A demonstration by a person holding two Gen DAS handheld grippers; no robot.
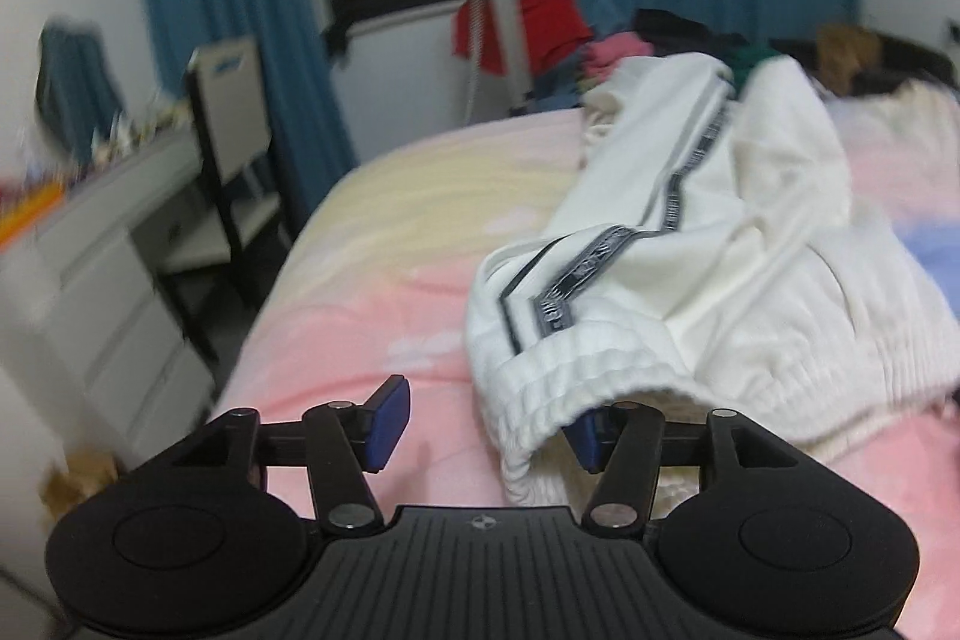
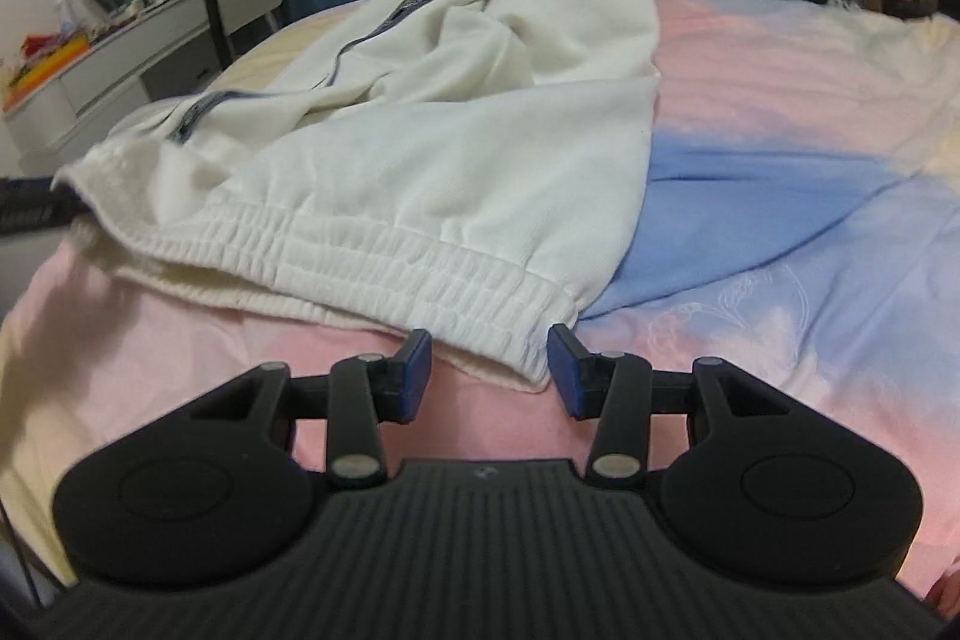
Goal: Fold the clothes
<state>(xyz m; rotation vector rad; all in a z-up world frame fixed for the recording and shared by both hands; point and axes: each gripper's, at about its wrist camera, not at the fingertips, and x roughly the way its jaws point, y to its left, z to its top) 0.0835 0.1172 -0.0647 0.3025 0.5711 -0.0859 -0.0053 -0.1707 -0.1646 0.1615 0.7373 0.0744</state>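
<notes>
White sweatpants (image 1: 690, 244) with a dark patterned side stripe lie crumpled on the pink bed, also in the right wrist view (image 2: 420, 130). My left gripper (image 1: 486, 427) is open at the left end of the elastic waistband (image 1: 576, 388); the cloth lies over its right finger (image 1: 588, 439), and its left finger is over bare sheet. My right gripper (image 2: 489, 370) is open, its fingers on either side of the waistband's right corner (image 2: 510, 346).
The bed sheet (image 2: 780, 196) is pink, blue and cream. A pile of coloured clothes (image 1: 600, 52) lies at the far end. A grey desk (image 1: 90, 244) and a chair (image 1: 234, 124) stand left of the bed. Blue curtains hang behind.
</notes>
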